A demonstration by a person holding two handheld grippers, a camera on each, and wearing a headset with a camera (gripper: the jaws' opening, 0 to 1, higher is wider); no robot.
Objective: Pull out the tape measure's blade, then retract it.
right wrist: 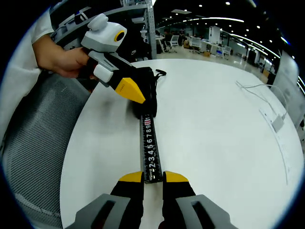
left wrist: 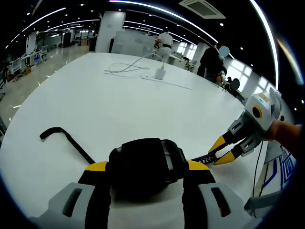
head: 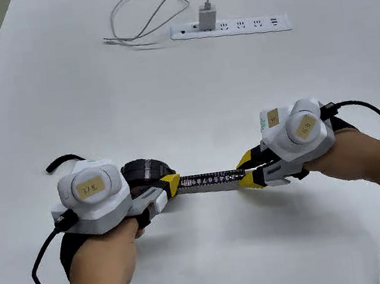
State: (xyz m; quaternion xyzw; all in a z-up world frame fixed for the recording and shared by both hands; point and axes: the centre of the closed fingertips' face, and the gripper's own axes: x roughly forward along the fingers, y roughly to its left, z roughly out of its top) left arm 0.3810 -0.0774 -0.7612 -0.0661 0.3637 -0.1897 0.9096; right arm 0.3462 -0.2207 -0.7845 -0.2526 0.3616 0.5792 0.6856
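The black round tape measure point(head: 146, 172) sat low on the white table point(head: 168, 82), near the person's edge, clamped across its body by the yellow-tipped jaws of the left gripper point(left wrist: 147, 167). Its dark metal blade with white numerals point(right wrist: 149, 148) ran out flat over the tabletop to the right gripper point(right wrist: 152, 177), whose jaws were pinched together on the blade's end. A black strap point(left wrist: 62, 136) trailed from the case across the table. Far back lay a white power strip point(head: 231, 26) with a plugged-in white charger point(head: 207, 18) and its looped cable.
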